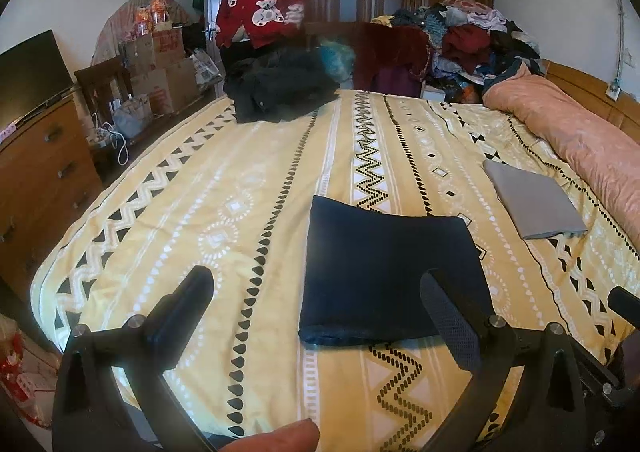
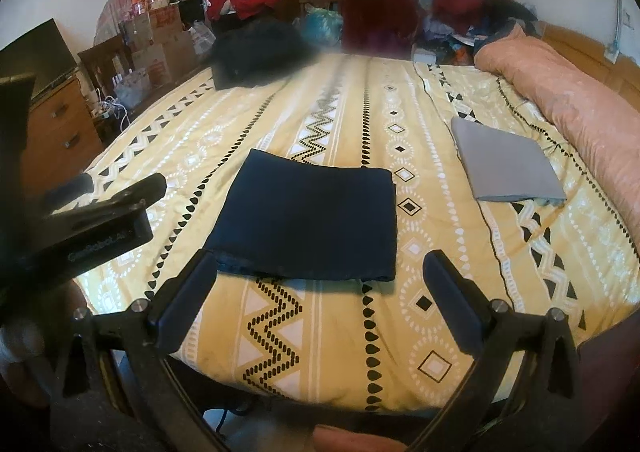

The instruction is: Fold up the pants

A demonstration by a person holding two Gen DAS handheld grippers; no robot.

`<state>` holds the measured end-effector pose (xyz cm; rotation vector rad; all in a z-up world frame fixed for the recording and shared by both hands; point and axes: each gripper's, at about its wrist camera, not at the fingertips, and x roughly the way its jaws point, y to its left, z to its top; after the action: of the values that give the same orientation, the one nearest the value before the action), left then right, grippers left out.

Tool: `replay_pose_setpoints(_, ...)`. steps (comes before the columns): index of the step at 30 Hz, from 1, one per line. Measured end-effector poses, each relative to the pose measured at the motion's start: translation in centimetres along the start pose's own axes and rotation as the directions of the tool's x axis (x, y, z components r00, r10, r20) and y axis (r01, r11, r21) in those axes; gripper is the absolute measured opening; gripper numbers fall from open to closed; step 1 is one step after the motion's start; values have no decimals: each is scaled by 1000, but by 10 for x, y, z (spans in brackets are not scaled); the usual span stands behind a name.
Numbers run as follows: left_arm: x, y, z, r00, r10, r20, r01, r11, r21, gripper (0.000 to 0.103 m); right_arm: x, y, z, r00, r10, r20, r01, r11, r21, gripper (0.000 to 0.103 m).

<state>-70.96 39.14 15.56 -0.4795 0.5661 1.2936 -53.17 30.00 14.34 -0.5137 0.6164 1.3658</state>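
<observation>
Pants lie as a neat navy square on the bed, just ahead of the right tool and left tool, both spread apart and empty. Little seems left: release cleanly, or nudge the near edge straight without dragging layers. Inner folds stay hidden, and the dark heap far off is blurred.

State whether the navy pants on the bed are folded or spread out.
Folded. The navy pants lie as a compact, flat rectangle on the yellow patterned bedspread, with no legs trailing out. Neither gripper touches them.
</observation>
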Motion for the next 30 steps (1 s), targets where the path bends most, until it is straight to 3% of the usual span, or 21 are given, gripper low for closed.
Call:
replay_pose_setpoints(3,1,-2,0,1000,25,-4,-25,1000,17,103,-1,0,1,1000,-1,5,1,1000,6,103)
replay_pose_setpoints(30,15,4,-2,999,9,-54,-8,1000,10,103,3,-1,4,1000,-11,-14,11,1000,10,103)
